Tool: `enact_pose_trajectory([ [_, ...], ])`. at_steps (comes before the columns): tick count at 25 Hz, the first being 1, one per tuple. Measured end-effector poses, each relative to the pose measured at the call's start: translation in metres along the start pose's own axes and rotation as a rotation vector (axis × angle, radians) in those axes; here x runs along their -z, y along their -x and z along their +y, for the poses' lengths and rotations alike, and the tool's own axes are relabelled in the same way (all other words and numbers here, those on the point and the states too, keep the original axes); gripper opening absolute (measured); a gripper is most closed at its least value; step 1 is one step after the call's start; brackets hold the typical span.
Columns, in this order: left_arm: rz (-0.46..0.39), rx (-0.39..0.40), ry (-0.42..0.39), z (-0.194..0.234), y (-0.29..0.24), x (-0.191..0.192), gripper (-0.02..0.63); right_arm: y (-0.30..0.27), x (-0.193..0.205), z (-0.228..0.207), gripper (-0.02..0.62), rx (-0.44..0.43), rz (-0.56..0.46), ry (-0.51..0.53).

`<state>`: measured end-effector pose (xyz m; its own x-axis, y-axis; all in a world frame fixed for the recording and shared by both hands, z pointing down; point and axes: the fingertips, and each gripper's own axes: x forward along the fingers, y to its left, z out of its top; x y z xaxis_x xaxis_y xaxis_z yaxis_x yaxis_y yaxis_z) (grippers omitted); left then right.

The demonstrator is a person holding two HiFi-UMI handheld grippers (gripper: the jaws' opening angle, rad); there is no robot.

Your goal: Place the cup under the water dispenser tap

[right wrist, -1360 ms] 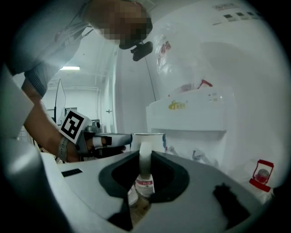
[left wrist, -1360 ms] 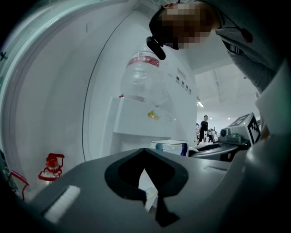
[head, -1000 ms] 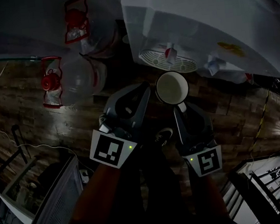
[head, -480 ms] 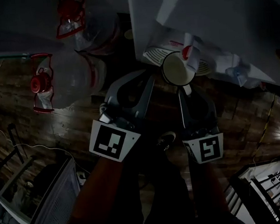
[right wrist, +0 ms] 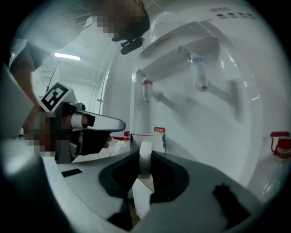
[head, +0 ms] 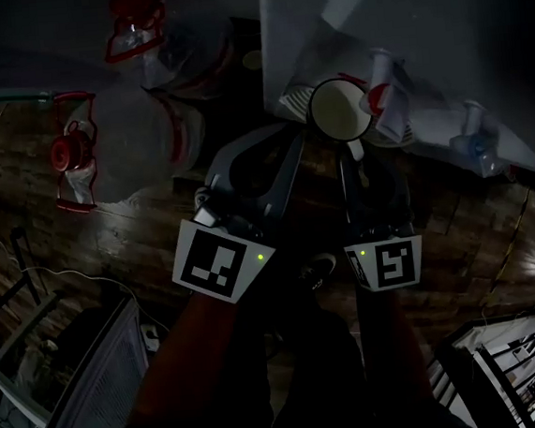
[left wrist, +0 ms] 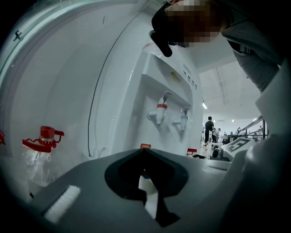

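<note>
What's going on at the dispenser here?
A person works two handheld grippers at a white water dispenser. The right gripper is clamped on the handle of a white cup and holds it upright, right beside the red tap. Whether the cup rests on anything can't be told. The left gripper sits alongside, jaws together, holding nothing.

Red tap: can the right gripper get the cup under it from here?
Probably yes. The right gripper holds the cup by its handle, close beside the red tap. Nothing seems to stand between them, and the left gripper is off on the cup's other side.
</note>
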<state>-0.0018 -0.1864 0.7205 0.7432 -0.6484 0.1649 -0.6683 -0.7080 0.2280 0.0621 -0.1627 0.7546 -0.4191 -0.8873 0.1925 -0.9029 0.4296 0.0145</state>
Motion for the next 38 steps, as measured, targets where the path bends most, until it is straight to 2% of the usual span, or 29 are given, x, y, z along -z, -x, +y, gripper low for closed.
enact_pose_trajectory([
  [11,0.019,-0.006,0.0,0.002,-0.008,0.004,0.008,-0.005,0.006,-0.001,0.066,0.011,-0.018,0.05],
  [15,0.018,-0.011,0.0,0.003,-0.01,0.003,0.008,-0.004,0.009,-0.001,0.071,0.013,0.021,0.056],
  [19,0.024,-0.013,0.008,0.003,-0.009,0.003,0.008,-0.004,0.01,-0.007,0.123,0.026,0.047,0.033],
  [23,0.032,-0.014,0.009,0.002,-0.007,0.002,0.008,-0.004,0.007,-0.009,0.16,-0.002,0.074,0.057],
  [30,0.036,-0.019,0.009,0.001,-0.007,-0.002,0.008,-0.005,0.0,-0.006,0.196,-0.049,0.08,0.039],
  [38,0.044,-0.02,0.01,-0.001,-0.004,-0.005,0.009,-0.005,-0.012,-0.006,0.21,-0.06,0.077,0.022],
])
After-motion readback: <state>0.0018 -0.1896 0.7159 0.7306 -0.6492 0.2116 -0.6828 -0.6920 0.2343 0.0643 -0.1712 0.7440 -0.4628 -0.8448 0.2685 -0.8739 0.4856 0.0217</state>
